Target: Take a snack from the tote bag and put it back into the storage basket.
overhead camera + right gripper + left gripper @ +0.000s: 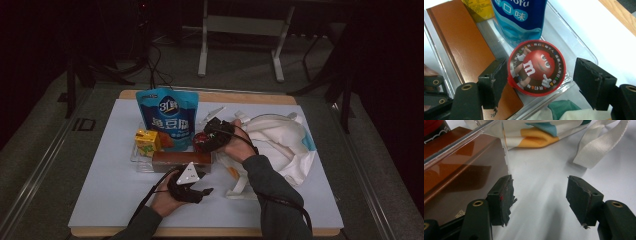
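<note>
Candy tub: I see one round red tub (537, 67) standing upright in the clear tray (584, 51), its printed lid facing up at my right gripper's camera; being round it has no long axis across the table; the printed letter on the lid reads tilted in the right gripper view; in the high view the tub (200, 140) sits at the tray's right end, just beside the blue pouch (169, 119)
Right gripper: my right gripper (540, 81) hangs over the tub with jaws spread wide; the left jaw is just beside the tub's rim and the right jaw stands apart from it; the pads do not press on it; in the high view the gripper (212, 136) is over the tray's right end
Left gripper: my left gripper (540, 198) has jaws wide with bare table between them; its left jaw is close against the tray's clear wall (461, 142) beside the brown box (461, 177); in the high view it (197, 187) lies low on the white table (115, 190), in front of the tray
Counts: one tub; one blue pouch, upright; one brown box (180, 160), long axis running left to right along the tray's front; one yellow carton (147, 141); one white bag (280, 142); two grippers
View differences: the lid's print reads clearly in the right gripper view, while the high view gives a dark red spot; the bag's strap (599, 143) and its orange and teal patches come up close in the left gripper view; the whole layout, bag to the right of the tray, comes from the high view
</note>
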The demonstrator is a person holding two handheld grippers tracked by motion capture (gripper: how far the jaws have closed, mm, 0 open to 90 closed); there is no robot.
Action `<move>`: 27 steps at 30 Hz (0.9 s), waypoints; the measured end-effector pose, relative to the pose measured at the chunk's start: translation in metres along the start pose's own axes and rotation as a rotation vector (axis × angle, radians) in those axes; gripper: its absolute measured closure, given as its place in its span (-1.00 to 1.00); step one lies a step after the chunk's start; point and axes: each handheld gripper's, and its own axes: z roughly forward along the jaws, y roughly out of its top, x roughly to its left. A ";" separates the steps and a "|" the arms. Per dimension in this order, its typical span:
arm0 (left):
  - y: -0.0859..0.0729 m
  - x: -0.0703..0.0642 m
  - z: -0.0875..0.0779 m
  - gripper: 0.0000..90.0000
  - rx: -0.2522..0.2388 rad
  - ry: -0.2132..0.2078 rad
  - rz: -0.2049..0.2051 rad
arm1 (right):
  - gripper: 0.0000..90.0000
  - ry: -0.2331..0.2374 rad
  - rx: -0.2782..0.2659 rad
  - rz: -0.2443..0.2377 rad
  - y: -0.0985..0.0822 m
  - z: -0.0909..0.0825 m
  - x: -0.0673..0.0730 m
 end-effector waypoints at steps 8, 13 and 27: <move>0.000 0.000 0.000 -0.15 0.000 0.001 0.001 | -0.22 -0.015 -0.025 0.002 -0.001 -0.011 0.000; 0.000 0.000 0.000 -0.15 0.001 0.001 0.001 | -0.14 -0.016 -0.039 0.002 -0.001 -0.018 -0.001; 0.000 0.000 0.000 -0.15 0.000 0.004 -0.003 | -0.07 -0.027 -0.021 -0.012 -0.014 -0.032 -0.006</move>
